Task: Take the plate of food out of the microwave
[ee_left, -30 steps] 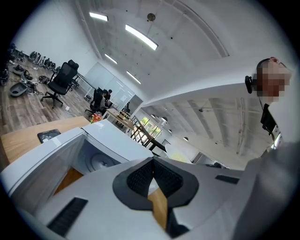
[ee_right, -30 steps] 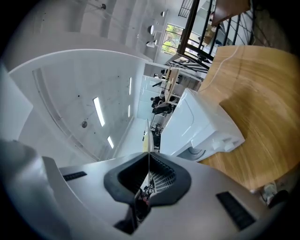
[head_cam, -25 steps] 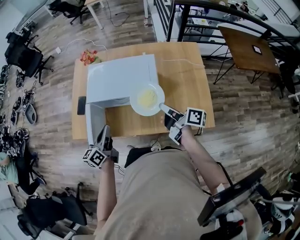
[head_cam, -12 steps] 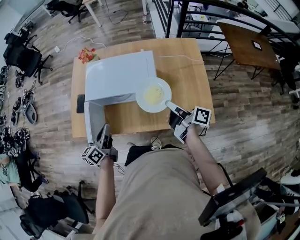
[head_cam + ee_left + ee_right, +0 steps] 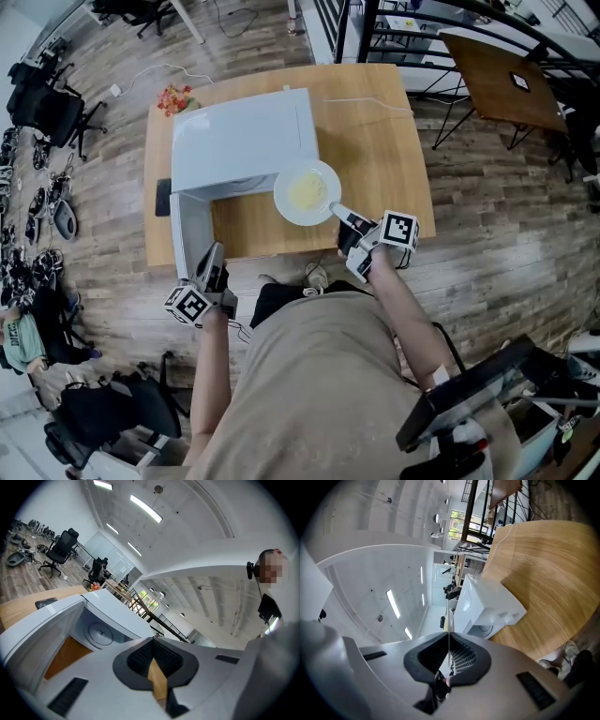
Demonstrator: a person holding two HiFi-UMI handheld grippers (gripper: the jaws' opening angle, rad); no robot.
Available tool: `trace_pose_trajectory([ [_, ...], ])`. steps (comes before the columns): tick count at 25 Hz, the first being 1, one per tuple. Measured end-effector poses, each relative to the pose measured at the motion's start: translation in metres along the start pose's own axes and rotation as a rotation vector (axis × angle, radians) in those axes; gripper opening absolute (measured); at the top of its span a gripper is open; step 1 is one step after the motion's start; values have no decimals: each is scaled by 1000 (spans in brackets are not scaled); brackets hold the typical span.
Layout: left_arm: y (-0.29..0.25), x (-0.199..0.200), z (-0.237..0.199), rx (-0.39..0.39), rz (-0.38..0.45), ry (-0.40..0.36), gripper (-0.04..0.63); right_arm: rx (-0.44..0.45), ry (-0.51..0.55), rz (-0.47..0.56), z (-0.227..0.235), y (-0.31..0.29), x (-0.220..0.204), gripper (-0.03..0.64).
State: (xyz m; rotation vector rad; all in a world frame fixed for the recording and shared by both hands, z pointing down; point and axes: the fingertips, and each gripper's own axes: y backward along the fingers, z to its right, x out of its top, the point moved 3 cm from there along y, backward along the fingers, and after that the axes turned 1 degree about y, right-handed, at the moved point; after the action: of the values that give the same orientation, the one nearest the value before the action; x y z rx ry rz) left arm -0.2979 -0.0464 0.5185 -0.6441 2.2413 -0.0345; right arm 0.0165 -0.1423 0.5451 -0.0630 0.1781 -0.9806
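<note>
The white microwave (image 5: 239,141) stands on the wooden table (image 5: 375,150) with its door (image 5: 190,234) swung open toward me. A white plate (image 5: 307,192) of yellow food is outside the microwave's mouth, at its front right corner, over the table. My right gripper (image 5: 339,216) is shut on the plate's near rim. In the right gripper view the plate (image 5: 448,616) shows edge-on as a thin line between the pads. My left gripper (image 5: 212,265) hangs by the door's free end, shut with nothing in it. The left gripper view shows the microwave's (image 5: 108,613) empty cavity beyond the left gripper (image 5: 153,641).
A red bundle (image 5: 175,97) lies at the table's back left corner, and a black flat object (image 5: 163,197) lies left of the microwave. A dark table (image 5: 497,89) and railings stand at the back right. Office chairs (image 5: 47,108) stand to the left.
The plate has come a little further out of the microwave's mouth, to the right, with my right gripper still shut on it. The left gripper has stayed by the door.
</note>
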Motion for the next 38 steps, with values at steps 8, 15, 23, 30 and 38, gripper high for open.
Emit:
trace_pose_trajectory([
  [8,10,-10,-4,-8,-15,-22,3,-79,-18,-107,45,-21,-35,14],
  [15,24,-14,-19,-18,-19,-34,2,-142,-45,-196,80,-54,-64,14],
  [23,36,-41,-30,27,-58,-23,3,-185,-78,-264,112,-69,-86,14],
  [30,26,-56,-30,40,-98,-26,2,-223,-117,-276,149,-78,-97,14],
  [38,16,-66,-37,74,-156,-54,3,-275,-120,-283,195,-88,-104,14],
])
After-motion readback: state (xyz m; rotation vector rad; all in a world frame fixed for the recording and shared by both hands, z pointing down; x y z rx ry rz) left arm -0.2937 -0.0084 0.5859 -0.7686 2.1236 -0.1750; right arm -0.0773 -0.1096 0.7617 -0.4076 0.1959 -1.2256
